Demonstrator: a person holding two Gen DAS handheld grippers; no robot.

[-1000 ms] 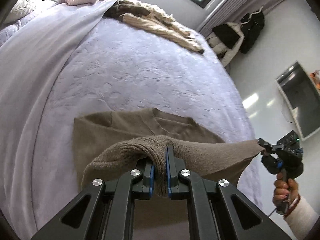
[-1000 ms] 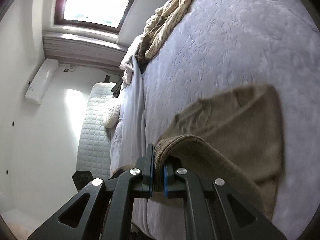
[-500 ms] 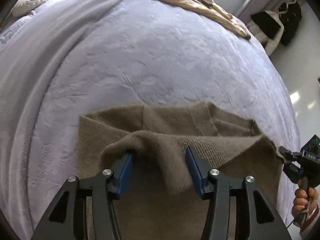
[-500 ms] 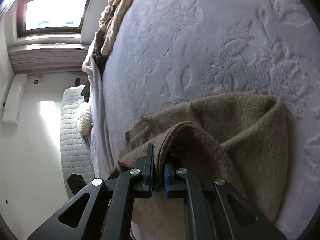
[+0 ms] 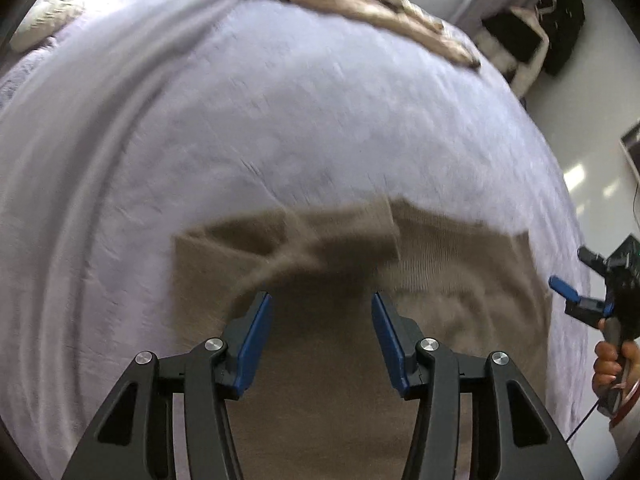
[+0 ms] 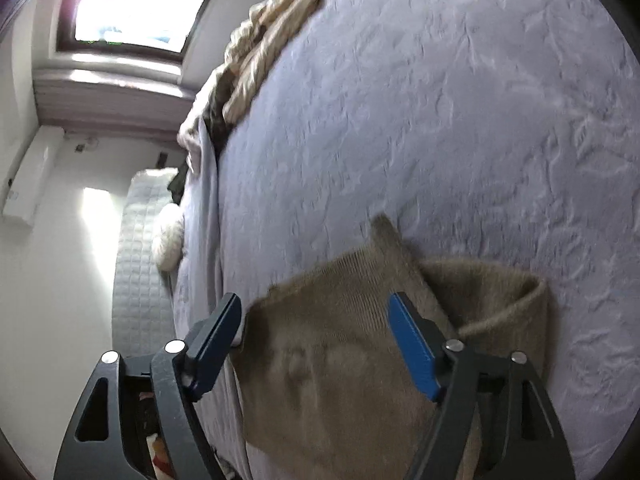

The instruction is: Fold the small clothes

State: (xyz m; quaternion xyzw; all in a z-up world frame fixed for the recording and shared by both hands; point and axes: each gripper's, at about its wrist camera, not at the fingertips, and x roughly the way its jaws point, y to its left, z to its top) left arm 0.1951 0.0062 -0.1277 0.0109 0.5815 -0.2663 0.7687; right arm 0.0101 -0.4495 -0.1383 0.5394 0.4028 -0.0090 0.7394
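A brown knit garment (image 5: 460,264) lies folded over on the lilac bed cover (image 5: 280,120). My left gripper (image 5: 320,300) hovers open just above its near part, the blue pads apart with no cloth pinched between them. In the right wrist view the garment (image 6: 332,336) lies under my right gripper (image 6: 315,300), whose jaws are opening wide; the cloth is below the pads and not pressed by them. The right gripper (image 5: 572,270) also shows at the garment's right edge in the left wrist view, held by a hand (image 5: 612,360).
A heap of beige and tan clothes (image 5: 380,4) lies along the bed's far edge, and it shows again in the right wrist view (image 6: 272,40). Dark clothes (image 5: 532,32) hang at the far right by the wall. A pillow (image 6: 168,240) and a quilted headboard stand at the bed's left end.
Both grippers came down toward the bed and let go of the garment's lifted edge: the left opened first, then the right. The cloth has dropped onto the lower layer.
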